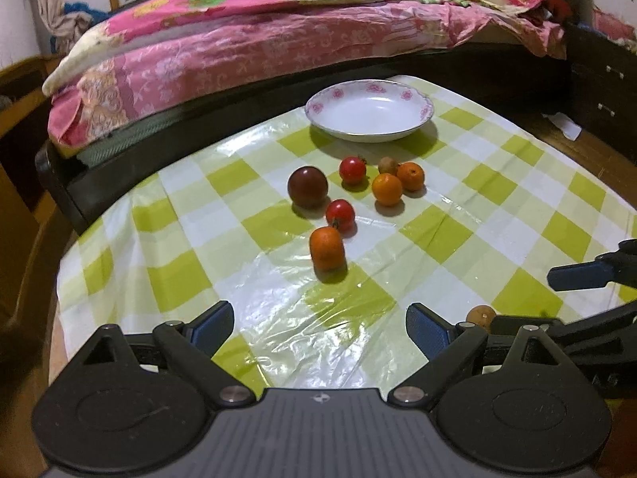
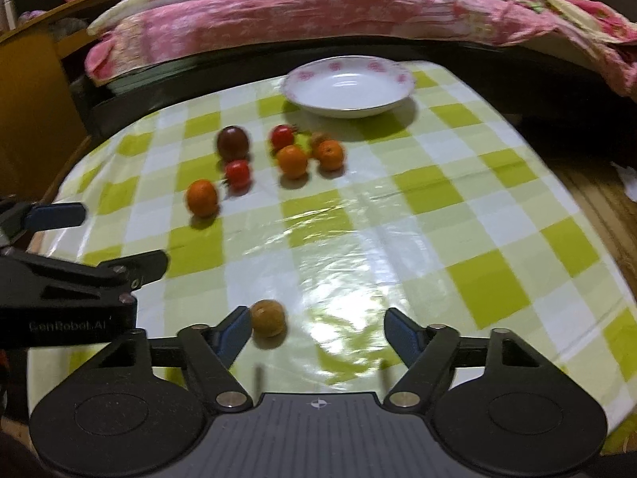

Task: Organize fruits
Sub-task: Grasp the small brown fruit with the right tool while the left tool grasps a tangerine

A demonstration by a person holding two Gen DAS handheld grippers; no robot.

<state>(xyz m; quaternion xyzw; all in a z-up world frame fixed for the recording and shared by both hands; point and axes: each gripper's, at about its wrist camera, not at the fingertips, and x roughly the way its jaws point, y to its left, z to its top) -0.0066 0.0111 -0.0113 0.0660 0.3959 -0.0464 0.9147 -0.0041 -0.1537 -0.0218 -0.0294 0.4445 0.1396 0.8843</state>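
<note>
The left hand-held gripper [image 1: 319, 324] hangs low over the near edge of the worktop [image 1: 517, 215], its jaws spread wide and grasping nothing. It is aimed at the fruit cluster, probably so that the nearest piece lies straight ahead.

From that view, left to right: a dark plum [image 1: 307, 186] sits at about 11 o'clock of the cluster. Just right of it, toward 6 o'clock, a red tomato [image 1: 340, 215] touches or nearly touches an orange [image 1: 327, 248], the closest fruit to the left jaws. A second tomato [image 1: 352, 170] lies at 12 o'clock. At 2 o'clock two more oranges [image 1: 387, 189] [image 1: 411, 176] huddle with a small brown fruit [image 1: 387, 165] behind them. All sit loose on the checked cloth, none yet in the white bowl [image 1: 370, 109], which stands empty at the far edge near the bed [image 1: 239, 40], likely as the collecting place.

The right hand-held gripper [image 2: 317, 332] is also released, jaws apart. A lone brown fruit [image 2: 268, 317] lies apart from the cluster, between its fingers and just beside the left one [image 2: 235, 332], at about 9 o'clock of the gap. That placement suggests this stray piece is the one about to be picked up first. Closing now could pinch it off-centre and let it roll, so shifting a little leftward seems wise. The right view is blurred.
</note>
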